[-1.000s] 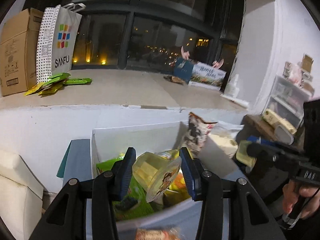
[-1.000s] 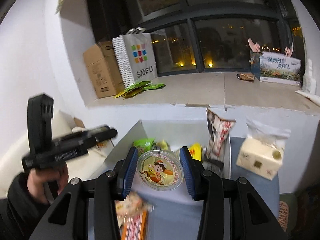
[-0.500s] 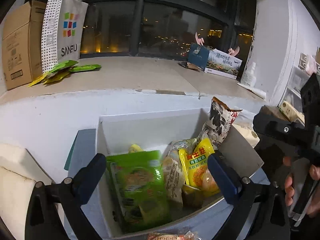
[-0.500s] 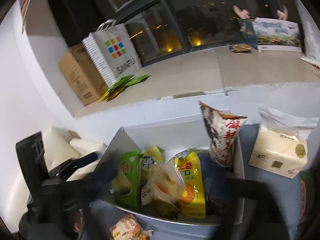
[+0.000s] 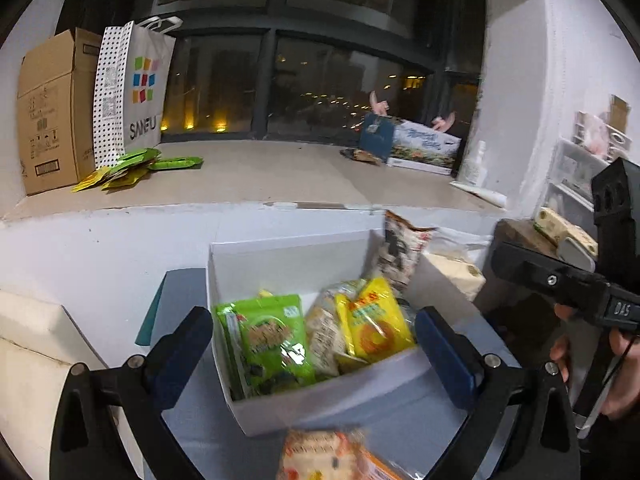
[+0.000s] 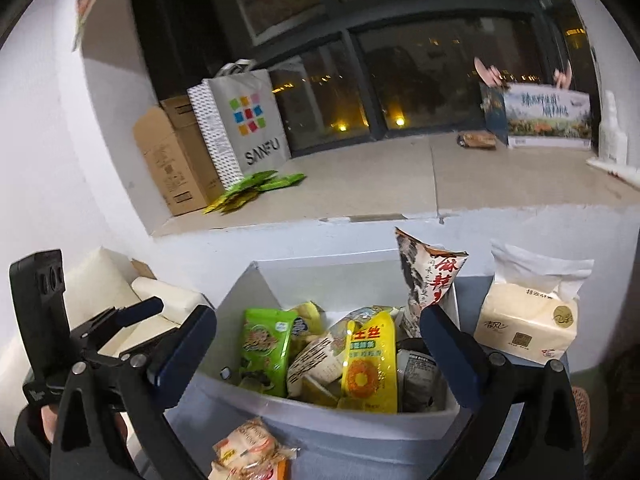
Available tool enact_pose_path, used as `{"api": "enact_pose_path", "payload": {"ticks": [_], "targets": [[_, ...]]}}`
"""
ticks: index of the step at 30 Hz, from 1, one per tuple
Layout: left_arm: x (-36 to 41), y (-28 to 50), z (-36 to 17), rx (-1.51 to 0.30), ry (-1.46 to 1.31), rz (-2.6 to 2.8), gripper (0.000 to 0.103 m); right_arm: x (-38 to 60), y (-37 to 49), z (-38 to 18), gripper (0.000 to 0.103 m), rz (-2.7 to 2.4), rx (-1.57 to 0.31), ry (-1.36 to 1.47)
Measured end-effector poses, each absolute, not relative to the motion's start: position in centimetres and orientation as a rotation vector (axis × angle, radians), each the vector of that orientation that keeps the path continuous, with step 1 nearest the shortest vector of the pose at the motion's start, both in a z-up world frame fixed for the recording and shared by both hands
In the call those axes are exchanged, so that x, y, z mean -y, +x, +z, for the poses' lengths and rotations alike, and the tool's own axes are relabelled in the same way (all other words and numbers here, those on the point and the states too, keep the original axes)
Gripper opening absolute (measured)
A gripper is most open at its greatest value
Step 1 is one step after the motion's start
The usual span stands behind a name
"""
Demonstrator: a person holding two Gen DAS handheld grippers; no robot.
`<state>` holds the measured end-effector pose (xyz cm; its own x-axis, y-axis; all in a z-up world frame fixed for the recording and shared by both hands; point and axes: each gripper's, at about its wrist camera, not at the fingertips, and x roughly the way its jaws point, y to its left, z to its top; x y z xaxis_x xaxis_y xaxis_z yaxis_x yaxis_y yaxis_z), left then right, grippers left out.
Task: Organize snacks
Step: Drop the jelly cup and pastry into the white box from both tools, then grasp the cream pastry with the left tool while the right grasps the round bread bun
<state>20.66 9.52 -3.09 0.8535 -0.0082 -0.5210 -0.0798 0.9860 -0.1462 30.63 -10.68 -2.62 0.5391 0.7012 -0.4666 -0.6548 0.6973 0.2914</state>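
Item: both hand-held grippers, left and right, are hanging wide and empty; the loose snack packet is lying just below, so descending squarely would be suiting it.

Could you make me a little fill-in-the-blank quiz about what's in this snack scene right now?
1. The green snack bag and yellow snack bag lie inside a white ____.
2. The shopping bag on the window ledge reads ____.
3. The tissue pack stands ____ the box, not in it.
4. Both the left gripper and right gripper are ____, holding nothing.

Missing words: box; SANFU; outside; open
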Motion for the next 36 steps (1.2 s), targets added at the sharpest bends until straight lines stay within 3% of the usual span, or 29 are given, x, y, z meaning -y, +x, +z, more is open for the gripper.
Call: {"api": "enact_pose_path", "payload": {"ticks": [12,23,27,36], "targets": [[-5.5,6.6,-3.6,-0.450,-0.189,-0.001,0.103,16.2,18.9,-2.8,0.103,0.887,-0.466,0.080],[-6.1,0.5,-4.9,-0.426,-0.203,0.083,0.103,21.7,12.7,-10.7,0.103,0.741,-0.551,-0.058],[-6.2,0.4,-5.2,-0.428,-0.207,0.075,0.103,20.3,14.2,-12.8,0.103,0.766,-0.669,-0.074],[-6.3,-0.4,-5.9,-0.430,-0.181,0.047,0.103,9.9,15.8,-13.6,0.103,0.926,-0.687,-0.280]]}}
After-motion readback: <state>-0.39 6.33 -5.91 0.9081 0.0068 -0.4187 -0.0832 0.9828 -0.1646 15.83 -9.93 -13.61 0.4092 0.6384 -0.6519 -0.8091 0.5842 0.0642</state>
